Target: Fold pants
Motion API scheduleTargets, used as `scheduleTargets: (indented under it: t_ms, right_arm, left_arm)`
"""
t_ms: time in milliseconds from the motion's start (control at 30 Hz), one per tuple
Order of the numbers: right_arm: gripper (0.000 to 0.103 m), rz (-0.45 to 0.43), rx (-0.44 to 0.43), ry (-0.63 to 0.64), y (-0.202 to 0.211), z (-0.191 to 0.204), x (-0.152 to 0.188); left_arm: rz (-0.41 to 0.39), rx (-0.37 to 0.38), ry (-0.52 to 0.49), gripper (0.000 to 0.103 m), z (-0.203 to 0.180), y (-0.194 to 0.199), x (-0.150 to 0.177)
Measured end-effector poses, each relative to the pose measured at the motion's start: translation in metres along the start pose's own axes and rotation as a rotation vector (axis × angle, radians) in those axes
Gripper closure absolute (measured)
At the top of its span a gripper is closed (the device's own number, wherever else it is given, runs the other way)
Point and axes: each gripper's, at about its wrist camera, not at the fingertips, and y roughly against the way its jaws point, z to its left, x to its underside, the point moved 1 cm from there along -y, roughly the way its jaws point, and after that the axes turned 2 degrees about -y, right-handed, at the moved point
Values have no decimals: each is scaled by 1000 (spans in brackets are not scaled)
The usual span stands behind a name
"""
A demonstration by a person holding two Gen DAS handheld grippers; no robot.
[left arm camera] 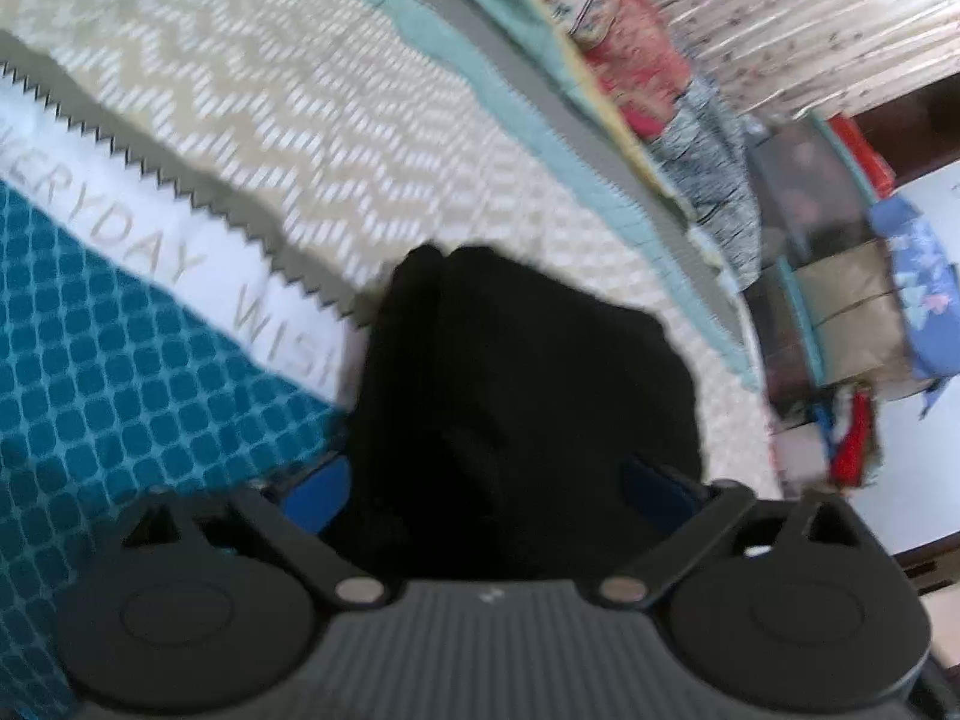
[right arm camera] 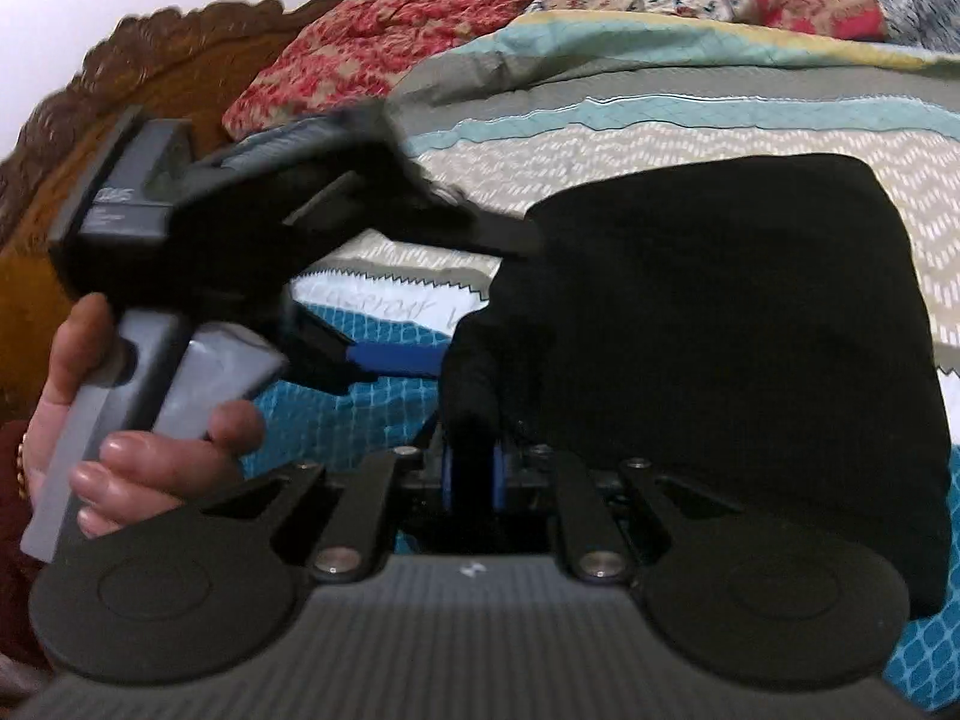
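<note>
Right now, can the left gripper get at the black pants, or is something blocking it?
Probably yes. The left gripper looks open, its blue fingers spread to either side of the black pants, which bunch between them with nothing in front. The right gripper is shut on the same cloth, off to one side.

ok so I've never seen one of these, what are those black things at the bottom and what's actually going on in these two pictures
Each picture comes from a camera mounted on a handheld gripper, looking forward along its two fingers; the ribbed body at the bottom is the tool itself. A person holds one in each hand. The right gripper has its jaws shut on the black pants. Its view also shows the person's left hand gripping the other tool. In the left view, the left gripper has its blue-padded jaws spread wide, with the pants bunched between them. Everything sits over a patterned quilt on a bed.
</note>
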Motion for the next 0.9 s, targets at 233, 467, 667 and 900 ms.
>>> scheduleTargets:
  t_ms: [233,467,667,900]
  right_arm:
    - [57,-57,-54,72,24,4,6]
    - [51,-136,-14,-24,42,-16,7]
    - [52,-152,-9,-165,44,-34,8]
    - [53,-320,143,-173,75,-51,-6]
  left_arm:
    - [-16,-82,-93,73,-12,-4,-1]
    - [-165,-221,-184,98,-19,43,-14]
    - [-147,-220,-193,94,-24,50,-3]
    - [-173,-164,-422,83,-89,45,9]
